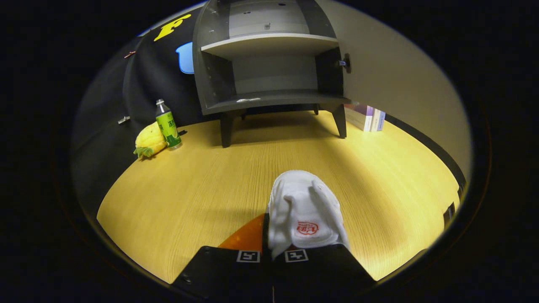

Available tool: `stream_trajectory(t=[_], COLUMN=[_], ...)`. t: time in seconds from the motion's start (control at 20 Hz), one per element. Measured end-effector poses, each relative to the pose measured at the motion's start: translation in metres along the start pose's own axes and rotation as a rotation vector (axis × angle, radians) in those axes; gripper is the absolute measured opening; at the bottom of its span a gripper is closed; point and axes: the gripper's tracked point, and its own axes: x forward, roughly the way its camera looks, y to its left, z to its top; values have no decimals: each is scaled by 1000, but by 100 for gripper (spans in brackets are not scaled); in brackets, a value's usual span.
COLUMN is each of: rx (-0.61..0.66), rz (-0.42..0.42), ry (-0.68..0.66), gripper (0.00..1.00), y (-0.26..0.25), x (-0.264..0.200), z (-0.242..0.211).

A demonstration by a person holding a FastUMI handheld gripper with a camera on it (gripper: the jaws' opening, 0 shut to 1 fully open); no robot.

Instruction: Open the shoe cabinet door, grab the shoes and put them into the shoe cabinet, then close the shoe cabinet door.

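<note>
A white shoe (304, 208) with a red logo on its tongue sits between my gripper (273, 242) fingers, toe pointing ahead toward the cabinet. The fingers are close together and shut on the shoe's rear part. One finger (246, 236) shows to the left of the shoe; the other is hidden behind it. Beyond the shoe, across the wooden table (189, 189), stands the grey shoe cabinet (269, 99) on dark legs. Its door (400, 84) is swung wide open to the right. Both inner shelves are bare.
A green bottle (167, 124) and a yellow plush toy (148, 142) stand left of the cabinet near the black wall. Several books (367, 118) lie at the right behind the open door. A broad stretch of table lies between shoe and cabinet.
</note>
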Motion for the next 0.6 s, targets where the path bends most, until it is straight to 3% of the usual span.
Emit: stream_trajectory(t=[0.3,0.6], rx=[8,24], rz=[29,47], ry=[-19,-102], gripper=[7,7], y=[-2,11], x=[-27,-75], z=[39,134])
